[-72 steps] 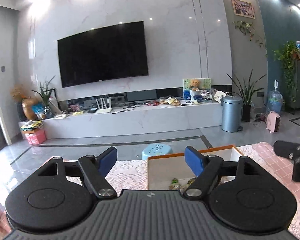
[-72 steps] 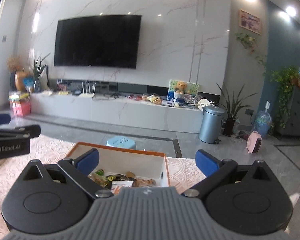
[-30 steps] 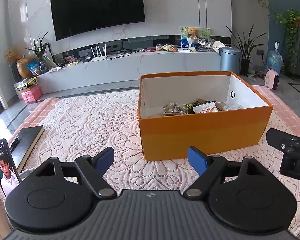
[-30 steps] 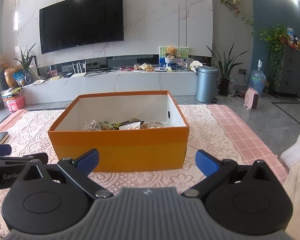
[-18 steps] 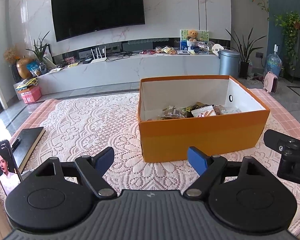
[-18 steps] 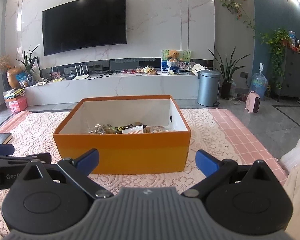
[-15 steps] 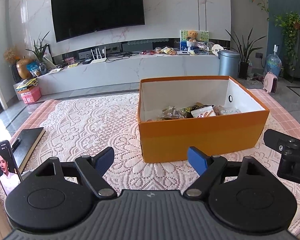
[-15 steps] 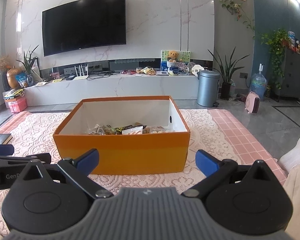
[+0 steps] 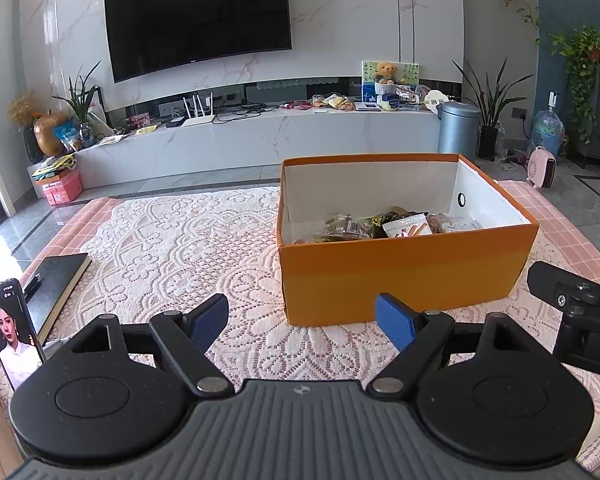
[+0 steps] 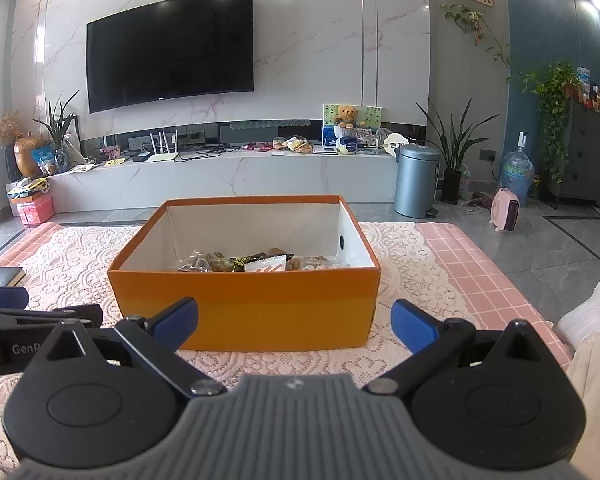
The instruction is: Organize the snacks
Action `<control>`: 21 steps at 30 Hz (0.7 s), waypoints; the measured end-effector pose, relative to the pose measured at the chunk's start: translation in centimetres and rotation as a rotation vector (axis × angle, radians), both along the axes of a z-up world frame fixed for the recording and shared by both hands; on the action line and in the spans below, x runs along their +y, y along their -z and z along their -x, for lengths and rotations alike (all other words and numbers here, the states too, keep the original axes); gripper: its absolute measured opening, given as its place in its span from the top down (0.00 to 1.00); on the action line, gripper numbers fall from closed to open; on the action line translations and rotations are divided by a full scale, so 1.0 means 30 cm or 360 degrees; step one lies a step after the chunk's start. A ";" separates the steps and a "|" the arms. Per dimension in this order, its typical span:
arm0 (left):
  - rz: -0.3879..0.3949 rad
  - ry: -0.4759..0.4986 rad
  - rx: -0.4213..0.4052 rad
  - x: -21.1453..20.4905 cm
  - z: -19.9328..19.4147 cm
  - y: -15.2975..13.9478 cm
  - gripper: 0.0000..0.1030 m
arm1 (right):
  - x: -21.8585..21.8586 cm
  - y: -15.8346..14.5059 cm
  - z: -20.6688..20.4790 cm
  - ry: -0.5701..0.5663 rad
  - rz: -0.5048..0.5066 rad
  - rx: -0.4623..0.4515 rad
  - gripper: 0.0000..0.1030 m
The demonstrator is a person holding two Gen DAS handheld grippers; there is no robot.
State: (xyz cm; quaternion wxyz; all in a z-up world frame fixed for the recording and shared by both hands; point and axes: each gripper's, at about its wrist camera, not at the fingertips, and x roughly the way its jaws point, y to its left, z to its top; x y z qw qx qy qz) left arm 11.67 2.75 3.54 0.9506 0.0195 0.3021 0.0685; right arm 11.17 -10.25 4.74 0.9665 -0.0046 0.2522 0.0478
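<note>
Lace-covered bench (image 9: 172,248) carried a black notebook (image 9: 56,284) at nine o'clock; orange cardboard box (image 10: 260,308) held wrapped snacks (image 10: 256,262); both grippers' fingers (image 9: 206,322) (image 10: 414,326) stood apart, empty.

Count: one box (image 9: 404,276) of snack packets (image 9: 384,226) too heaped to number, two grippers, left (image 9: 302,322) and right (image 10: 294,322), one phone (image 9: 14,334), one book (image 9: 56,280), one bin (image 10: 416,180), one television (image 10: 170,50)
</note>
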 end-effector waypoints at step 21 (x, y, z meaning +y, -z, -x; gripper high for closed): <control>0.0003 -0.0007 -0.0002 -0.008 0.005 0.001 0.06 | -0.003 -0.006 0.007 -0.0013 0.0007 -0.0011 0.03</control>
